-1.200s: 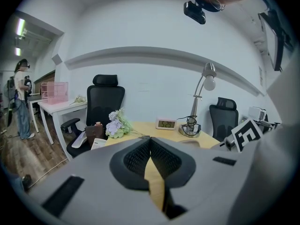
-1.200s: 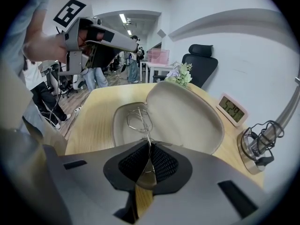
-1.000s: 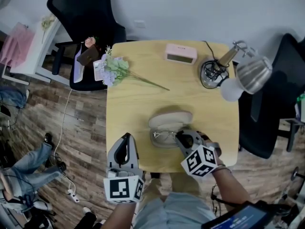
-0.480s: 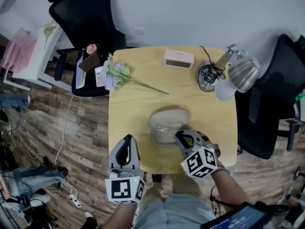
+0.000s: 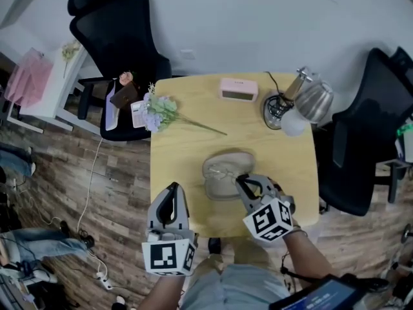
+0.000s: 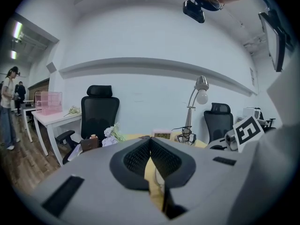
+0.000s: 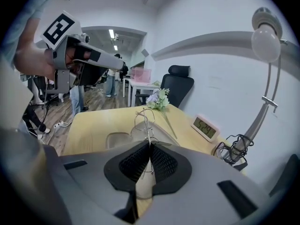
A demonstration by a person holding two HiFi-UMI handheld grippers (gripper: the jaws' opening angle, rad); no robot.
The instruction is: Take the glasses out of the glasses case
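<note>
The glasses (image 7: 142,120) are thin wire ones. The right gripper (image 7: 150,146) has them pinched between its jaws, and they stick up out of the tips. They are over the open case (image 5: 226,173). I cannot tell if they are clear of it. The case is pale and lies near the front middle of the table (image 5: 187,150).

The left gripper (image 6: 150,142) is by the front left edge of the table, apart from the case. Its jaws are pressed together with nothing in them.

Farther back on the table are flowers (image 5: 161,112) on the left, a pink clock (image 5: 239,89) in the middle and a lamp (image 5: 308,99) on the right. A black chair (image 5: 119,37) stands behind the table on the left.
</note>
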